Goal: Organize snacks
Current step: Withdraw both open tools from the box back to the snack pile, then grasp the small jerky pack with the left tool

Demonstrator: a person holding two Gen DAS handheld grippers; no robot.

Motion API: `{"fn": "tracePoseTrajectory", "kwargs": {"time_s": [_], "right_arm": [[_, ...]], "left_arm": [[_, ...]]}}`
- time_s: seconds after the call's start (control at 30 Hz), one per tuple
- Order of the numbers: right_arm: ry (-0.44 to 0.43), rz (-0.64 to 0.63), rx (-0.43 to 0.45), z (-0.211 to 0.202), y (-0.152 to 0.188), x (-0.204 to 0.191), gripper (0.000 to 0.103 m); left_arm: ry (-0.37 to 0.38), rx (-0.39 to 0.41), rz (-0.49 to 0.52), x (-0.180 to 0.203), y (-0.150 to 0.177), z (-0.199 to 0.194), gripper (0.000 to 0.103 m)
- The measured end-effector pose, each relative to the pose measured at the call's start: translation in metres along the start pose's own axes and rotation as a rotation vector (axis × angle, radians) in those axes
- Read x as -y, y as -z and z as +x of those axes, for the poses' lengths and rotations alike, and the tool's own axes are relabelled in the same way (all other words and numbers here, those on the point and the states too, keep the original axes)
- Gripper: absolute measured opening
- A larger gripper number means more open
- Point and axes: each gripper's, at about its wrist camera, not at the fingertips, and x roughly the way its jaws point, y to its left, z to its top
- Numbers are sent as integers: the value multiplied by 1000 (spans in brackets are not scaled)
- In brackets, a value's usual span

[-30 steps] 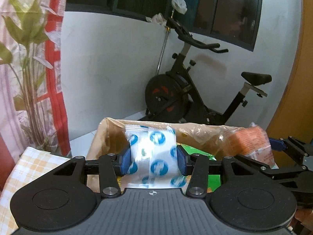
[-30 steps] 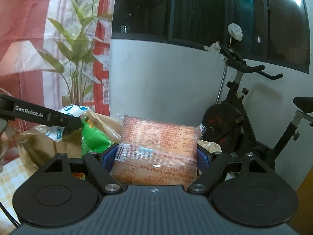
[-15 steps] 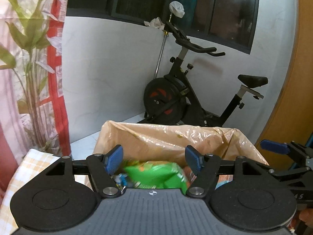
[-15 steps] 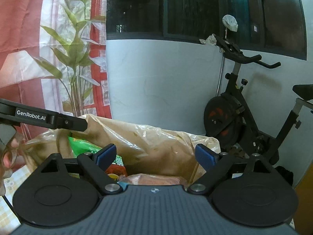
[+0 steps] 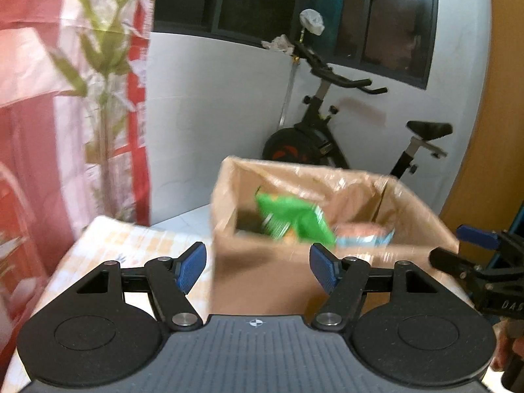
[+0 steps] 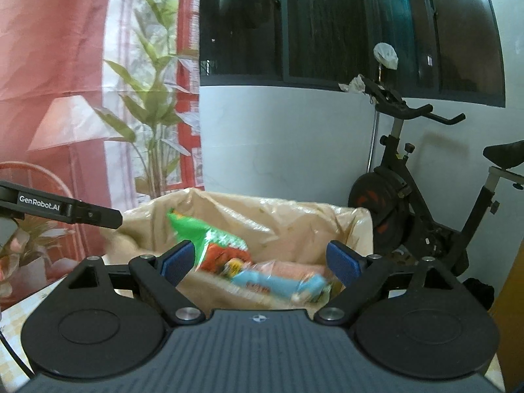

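A cardboard box (image 5: 262, 275) lined with a brown plastic bag stands on the checked tablecloth (image 5: 137, 245). Inside it lie a green snack bag (image 5: 291, 219), an orange packet (image 5: 357, 229) and a light blue packet (image 6: 278, 283). My left gripper (image 5: 258, 263) is open and empty, in front of the box's near wall. My right gripper (image 6: 262, 262) is open and empty too, held just short of the box (image 6: 357, 229) with the green bag (image 6: 203, 232) beyond its left finger. The left gripper's arm (image 6: 65, 211) shows at the left of the right wrist view; the right gripper (image 5: 481, 255) shows at the right edge of the left wrist view.
An exercise bike (image 5: 330, 137) stands behind the box against a white wall. A red and white curtain with a plant (image 5: 98, 98) hangs at the left. A person's fingers (image 5: 507, 350) hold the right gripper's handle.
Both grippers let go of their packets, the white one with blue dots and the orange one, which dropped into the box. Both have since pulled back from the box with their jaws wide.
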Motion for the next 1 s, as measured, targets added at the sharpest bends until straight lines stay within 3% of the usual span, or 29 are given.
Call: {"fn": "tracePoseTrajectory", "kwargs": {"time_s": [0.3, 0.47, 0.63, 1.0], "right_arm": [[-25, 18, -20, -26, 53, -23, 90], [-27, 0, -40, -26, 78, -28, 90], [-29, -16, -53, -25, 102, -27, 90], [-12, -43, -97, -21, 168, -30, 89]], "left_arm": [[-94, -100, -102, -23, 80, -23, 71], [-162, -170, -94, -31, 120, -17, 69], [-169, -231, -114, -34, 150, -7, 64], [-166, -352, -67, -12, 189, 2, 64]]}}
